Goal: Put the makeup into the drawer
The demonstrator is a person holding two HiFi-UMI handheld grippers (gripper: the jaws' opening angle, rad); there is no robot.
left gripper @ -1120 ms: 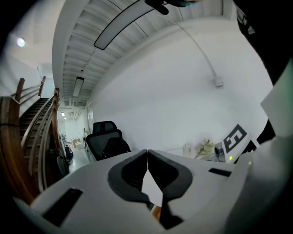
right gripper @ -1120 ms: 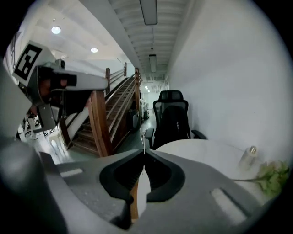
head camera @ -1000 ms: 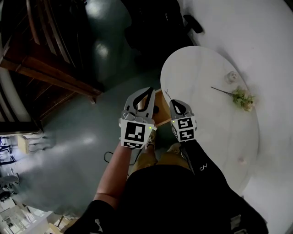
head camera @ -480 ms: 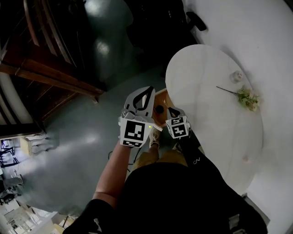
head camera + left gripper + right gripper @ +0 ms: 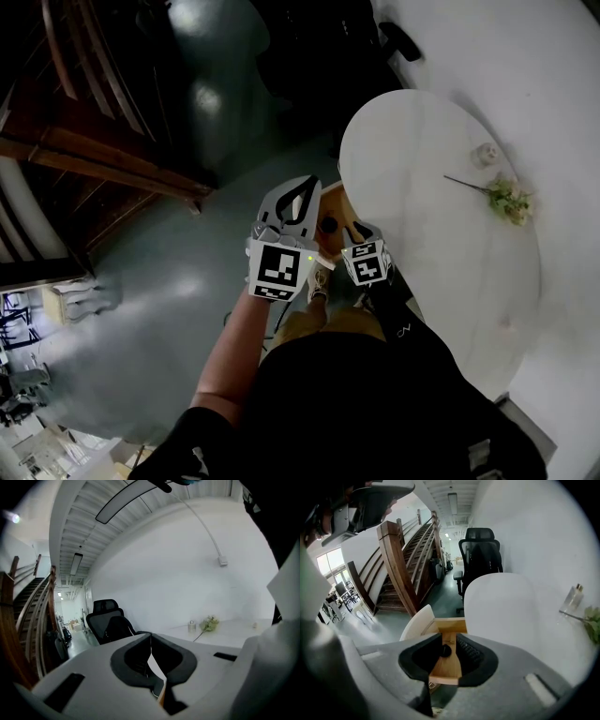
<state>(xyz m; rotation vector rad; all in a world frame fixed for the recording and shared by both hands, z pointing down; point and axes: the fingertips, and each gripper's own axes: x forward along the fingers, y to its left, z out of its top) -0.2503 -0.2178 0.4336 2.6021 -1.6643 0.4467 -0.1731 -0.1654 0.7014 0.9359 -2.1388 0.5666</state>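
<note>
1. Makeup [image 5: 446,651], a small dark round piece, lies on the wooden floor of the open drawer [image 5: 451,626].
2. The right tool [image 5: 450,641] points steeply down into that drawer. Its jaws stand a narrow way apart and have just been opening.
3. The makeup sits in the gap between those jaws, closer to the pad at 9 o'clock. The pads do not press on it, and I cannot tell if it touches that pad.
4. The left tool [image 5: 150,638] is closed with its jaw tips meeting, and it grips nothing. A sliver of white and wood shows through the slit below the tips.
5. In the head view the two tools hang side by side over the drawer, with the left one at 9 o'clock of the right one.
6. The drawer sticks out from under the round white counter [image 5: 441,272] at its 9 o'clock edge. It has a curved white front panel [image 5: 416,620].
7. On the counter, a sprig of flowers [image 5: 507,200] lies toward 2 o'clock and a small bottle [image 5: 484,155] stands toward 1 o'clock. Both are well apart from the drawer.
8. In the right gripper view a black office chair [image 5: 480,550] stands past the counter at 12 o'clock. A wooden staircase [image 5: 405,550] rises at 10 o'clock.
</note>
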